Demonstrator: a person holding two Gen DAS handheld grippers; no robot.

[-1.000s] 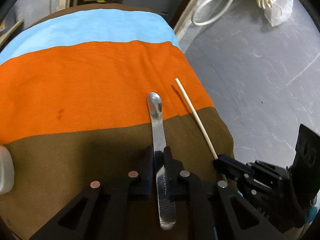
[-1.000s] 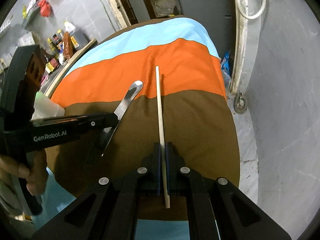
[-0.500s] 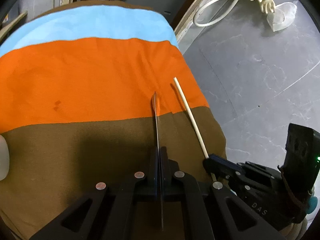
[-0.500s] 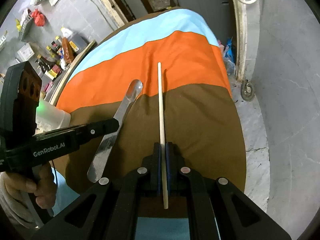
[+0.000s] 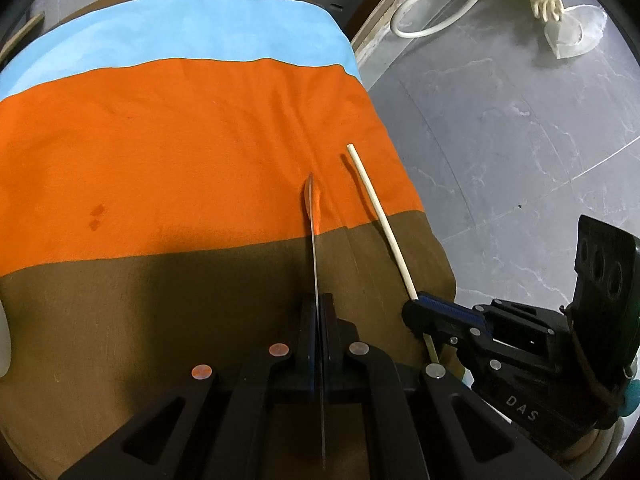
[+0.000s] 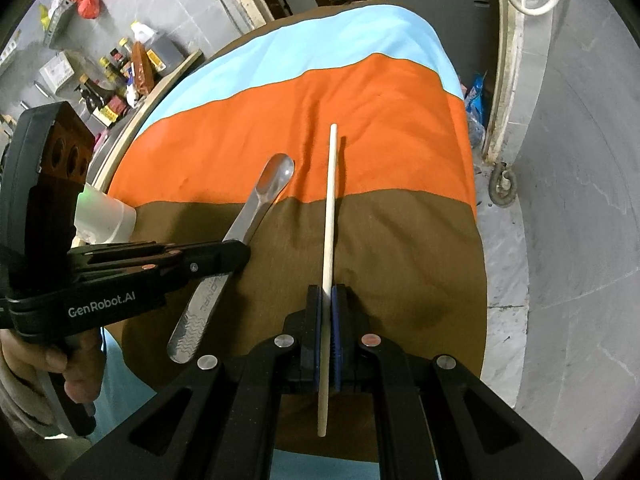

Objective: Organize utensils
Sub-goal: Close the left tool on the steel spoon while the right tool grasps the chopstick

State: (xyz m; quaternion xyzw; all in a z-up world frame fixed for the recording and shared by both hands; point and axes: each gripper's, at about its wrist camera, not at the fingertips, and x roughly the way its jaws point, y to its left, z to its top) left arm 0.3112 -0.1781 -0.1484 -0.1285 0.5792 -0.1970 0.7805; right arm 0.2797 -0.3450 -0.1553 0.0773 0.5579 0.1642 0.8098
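My left gripper (image 5: 318, 300) is shut on a metal spoon (image 5: 314, 240), seen edge-on above the brown and orange cloth. In the right wrist view the spoon (image 6: 264, 196) shows its flat face, held by the left gripper (image 6: 236, 256). My right gripper (image 6: 328, 292) is shut on a pale wooden chopstick (image 6: 329, 208) that points forward over the cloth. The chopstick (image 5: 380, 220) also shows in the left wrist view, right of the spoon, held by the right gripper (image 5: 416, 308).
The round table wears a cloth (image 5: 160, 140) striped brown, orange and light blue. A white plastic container (image 6: 106, 220) stands at the table's left edge. Bottles (image 6: 116, 92) crowd a shelf beyond. Grey floor (image 5: 520, 140) lies to the right, with a white hose (image 5: 432, 12).
The spoon in my left gripper has rolled from flat face up to edge-on. Both grippers have drifted slightly over the cloth, still holding their utensils.
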